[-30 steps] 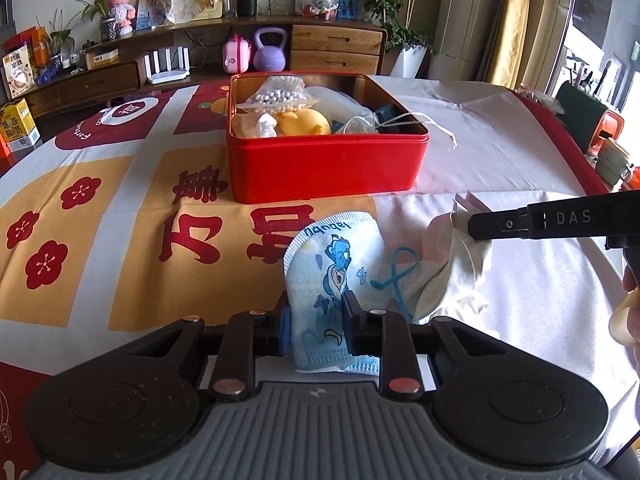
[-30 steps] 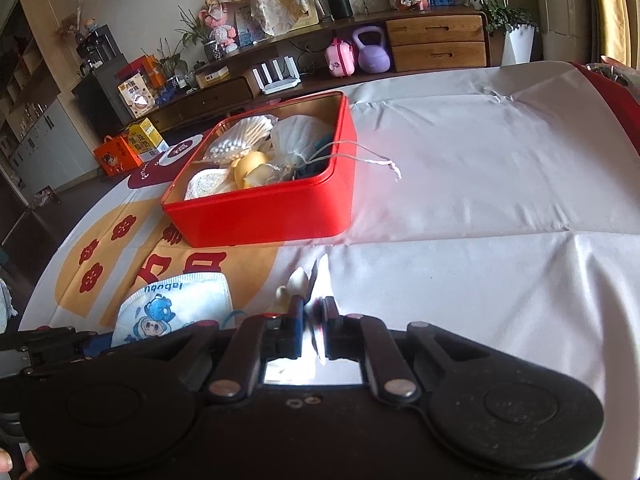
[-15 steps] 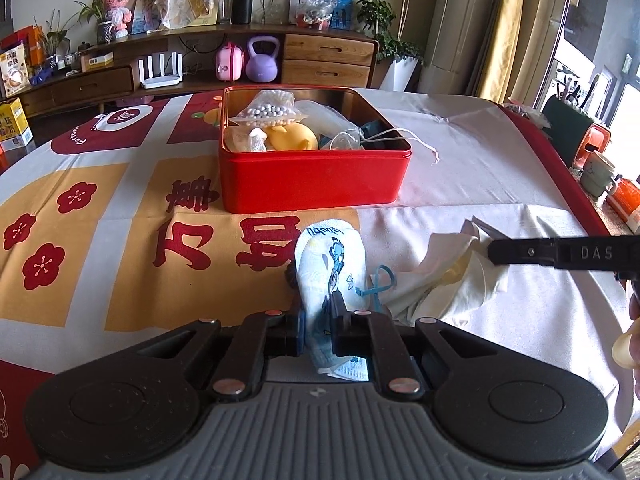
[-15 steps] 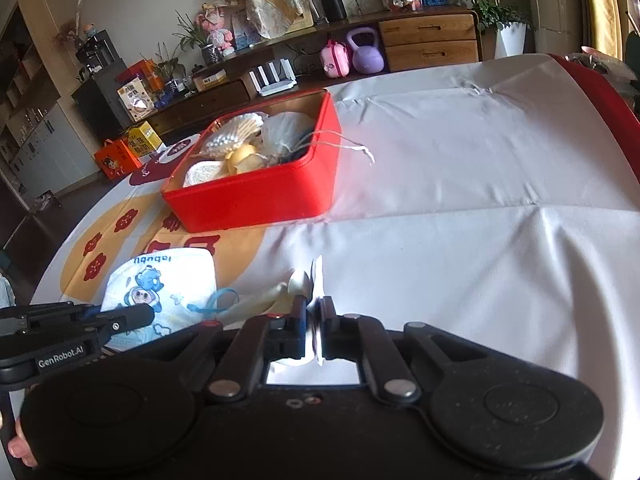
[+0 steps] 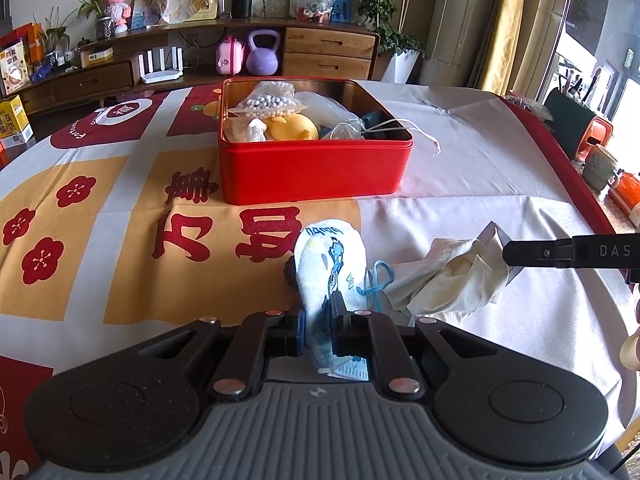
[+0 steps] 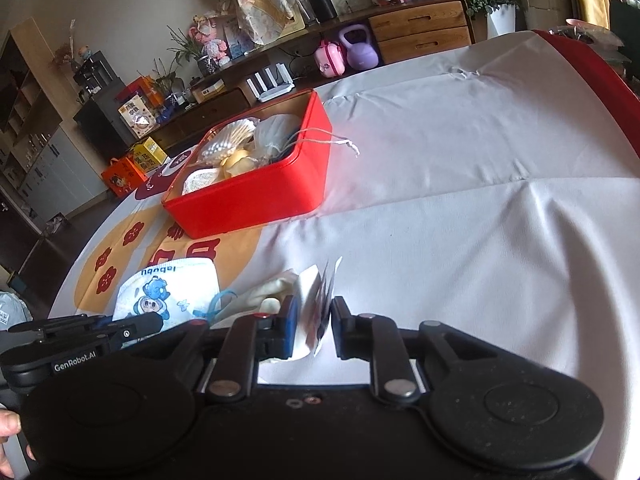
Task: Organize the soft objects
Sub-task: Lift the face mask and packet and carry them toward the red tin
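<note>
A white child's face mask with a blue cartoon print lies on the tablecloth, and my left gripper is shut on its near end. Its blue ear loop trails right toward a crumpled white wrapper. In the right wrist view, my right gripper has its jaws opening. The wrapper's stiff end stands loose between the jaws. The mask sits to its left. The red tin stands beyond, filled with soft items: a bead bag, a yellow toy and drawstring pouches.
A drawstring hangs over the tin's right rim. Cups and an orange container stand past the table's right edge. A sideboard with a purple kettlebell lies behind the table. A hand shows at the lower left.
My left gripper closed on the mask and squeezed it narrow. My right gripper drew the wrapper rightward away from the mask, and its jaws have parted.
</note>
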The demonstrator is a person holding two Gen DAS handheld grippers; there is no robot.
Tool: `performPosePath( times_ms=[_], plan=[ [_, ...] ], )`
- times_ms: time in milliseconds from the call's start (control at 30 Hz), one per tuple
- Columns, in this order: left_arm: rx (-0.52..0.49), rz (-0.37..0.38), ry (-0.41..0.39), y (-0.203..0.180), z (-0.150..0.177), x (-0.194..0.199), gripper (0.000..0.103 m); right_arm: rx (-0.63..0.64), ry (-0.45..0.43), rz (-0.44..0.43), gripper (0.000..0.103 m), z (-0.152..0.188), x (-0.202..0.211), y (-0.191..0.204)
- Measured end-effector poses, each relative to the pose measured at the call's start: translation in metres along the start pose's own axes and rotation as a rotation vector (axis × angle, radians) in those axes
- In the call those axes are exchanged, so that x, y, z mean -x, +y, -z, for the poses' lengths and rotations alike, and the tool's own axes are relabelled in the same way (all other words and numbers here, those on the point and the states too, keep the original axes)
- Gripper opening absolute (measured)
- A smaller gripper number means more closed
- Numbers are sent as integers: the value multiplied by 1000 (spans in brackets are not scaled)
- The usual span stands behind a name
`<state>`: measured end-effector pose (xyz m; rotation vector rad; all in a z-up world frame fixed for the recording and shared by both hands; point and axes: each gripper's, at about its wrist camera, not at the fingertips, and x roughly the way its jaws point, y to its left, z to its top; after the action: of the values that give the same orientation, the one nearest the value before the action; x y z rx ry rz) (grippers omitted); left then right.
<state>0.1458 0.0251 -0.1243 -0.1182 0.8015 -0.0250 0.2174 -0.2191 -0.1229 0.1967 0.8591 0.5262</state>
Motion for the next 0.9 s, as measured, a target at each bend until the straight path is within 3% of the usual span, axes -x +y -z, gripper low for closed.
performPosePath(
  times_ms=[100, 267, 500, 900],
  plan=[
    [4, 0, 1, 1, 0, -1, 11, -9, 0, -15, 9, 3, 2, -3],
    [6, 2, 6, 1, 1, -2, 11, -11, 21, -12, 2, 6, 0, -5],
    [12, 6, -4, 2, -1, 0, 11, 37, -38, 50, 1, 2, 9, 3],
    [19, 45, -95, 2, -29, 29, 11, 106, -130, 22, 1, -27, 41, 24]
  ],
)
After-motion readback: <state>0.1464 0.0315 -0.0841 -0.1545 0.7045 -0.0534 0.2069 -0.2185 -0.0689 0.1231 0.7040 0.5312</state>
